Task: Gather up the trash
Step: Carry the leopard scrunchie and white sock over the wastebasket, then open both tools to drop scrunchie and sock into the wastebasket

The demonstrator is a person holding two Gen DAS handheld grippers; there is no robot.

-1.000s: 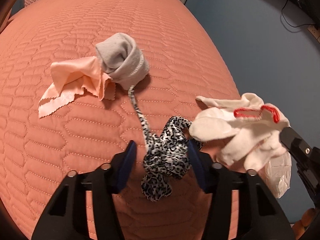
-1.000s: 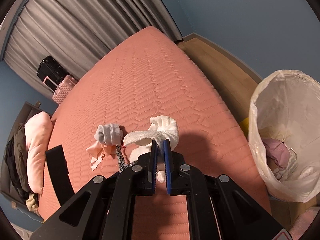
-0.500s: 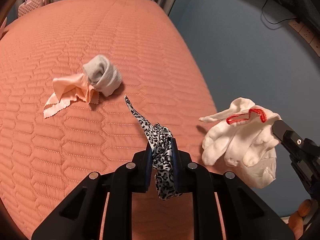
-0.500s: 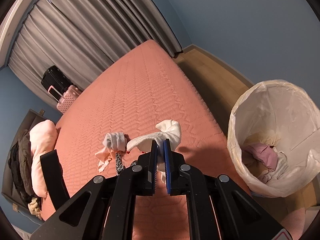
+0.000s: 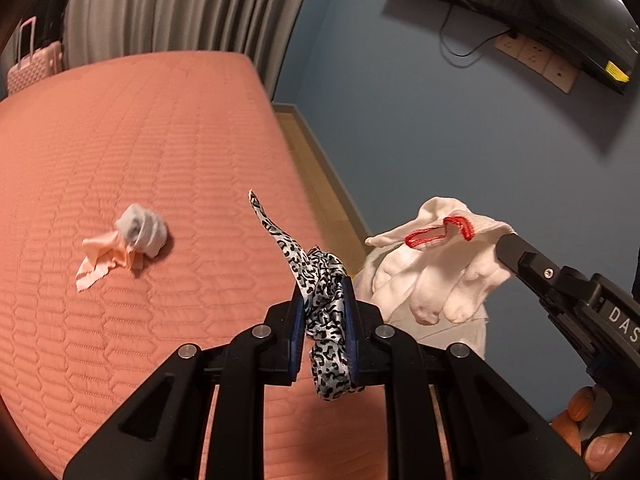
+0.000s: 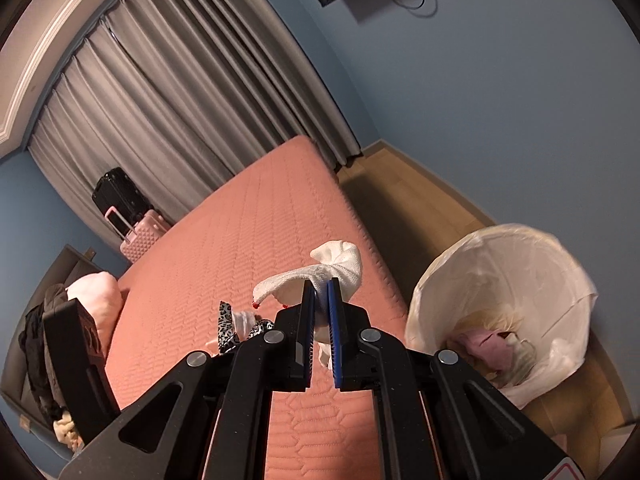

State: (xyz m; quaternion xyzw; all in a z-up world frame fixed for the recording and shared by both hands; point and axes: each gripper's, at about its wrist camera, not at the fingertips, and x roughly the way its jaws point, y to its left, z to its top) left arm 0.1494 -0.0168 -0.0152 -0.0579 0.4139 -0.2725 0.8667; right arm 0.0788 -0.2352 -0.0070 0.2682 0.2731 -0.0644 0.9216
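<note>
My left gripper [image 5: 322,300] is shut on a leopard-print cloth strip [image 5: 324,312] and holds it above the salmon quilted bed [image 5: 140,140]. My right gripper [image 6: 319,300] is shut on a white glove with a red cuff [image 6: 336,266], lifted over the bed's right edge; the glove also shows in the left wrist view [image 5: 436,264]. A grey sock [image 5: 141,230] and a peach cloth [image 5: 102,256] lie together on the bed. A trash bin with a white liner [image 6: 508,264] stands on the floor right of the bed, holding pink and pale items.
Grey curtains [image 6: 180,92] hang behind the bed. A pink suitcase [image 6: 140,236] and a black one [image 6: 118,196] stand by them. A wall TV [image 5: 560,12] and sockets are on the blue wall. Clothes pile on a dark chair [image 6: 52,340] at left.
My left gripper shut on the leopard strip and lifted it off the bed. Both grippers rose and pulled back. The bin came closer in the right wrist view.
</note>
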